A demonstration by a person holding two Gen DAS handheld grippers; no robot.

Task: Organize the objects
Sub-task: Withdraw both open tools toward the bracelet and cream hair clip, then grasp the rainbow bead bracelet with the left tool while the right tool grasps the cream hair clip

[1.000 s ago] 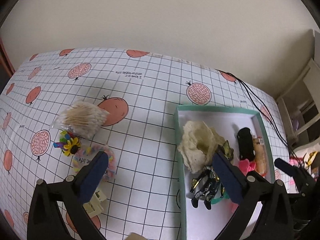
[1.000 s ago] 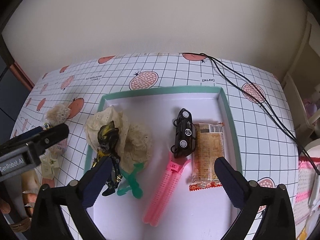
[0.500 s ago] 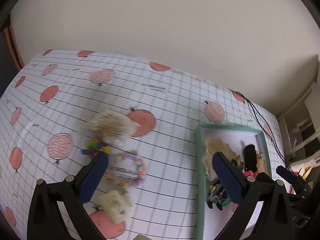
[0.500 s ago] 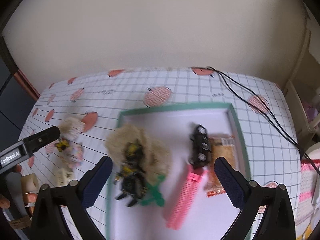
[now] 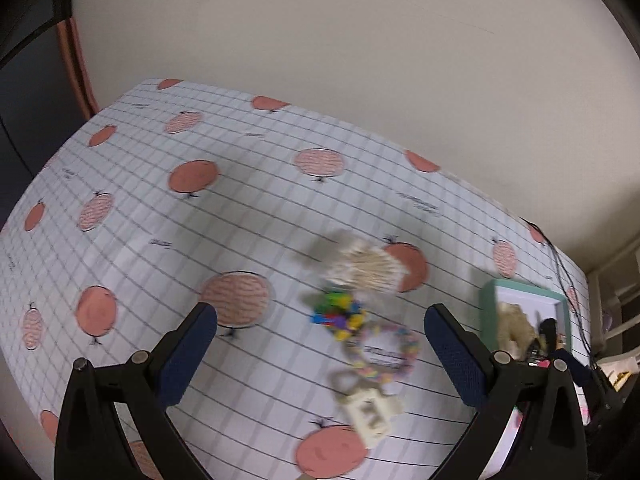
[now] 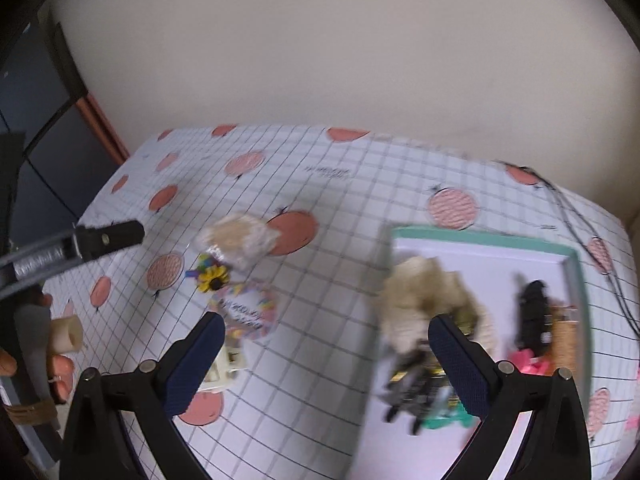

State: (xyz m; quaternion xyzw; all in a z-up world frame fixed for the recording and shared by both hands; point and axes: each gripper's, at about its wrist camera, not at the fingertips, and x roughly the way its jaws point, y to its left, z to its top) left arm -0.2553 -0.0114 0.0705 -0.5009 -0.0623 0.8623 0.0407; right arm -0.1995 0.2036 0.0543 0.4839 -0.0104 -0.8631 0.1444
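- On the bench (image 5: 160,208), left of the tray (image 6: 480,238), four loose things lie close together: one bag of swabs (image 5: 370,266), one flower clip (image 5: 340,316), one bead ring (image 5: 384,350) and one cream block (image 5: 370,410)
- Inside the tray I count five or so: one lace cloth (image 6: 424,292), one dark figure (image 6: 412,392), one black car (image 6: 534,318), one pink clip (image 6: 528,362) and a snack pack at the far side; a green piece shows under the figure, and blur makes this count unsure
- Left gripper (image 5: 320,354) is spread wide and holds nothing; it hangs above the loose group, with the ring and block between its fingers (image 5: 188,354)
- Right gripper (image 6: 322,360) is also spread wide and empty, straddling the tray's left wall, apart from everything
- Step in hand, as I judge it: the left side is lining up a pick from the loose group
- Next move calls for lowering onto one item, likely the ring or block, closing, then carrying it right into the tray
- Both views are smeared, so aim should settle first
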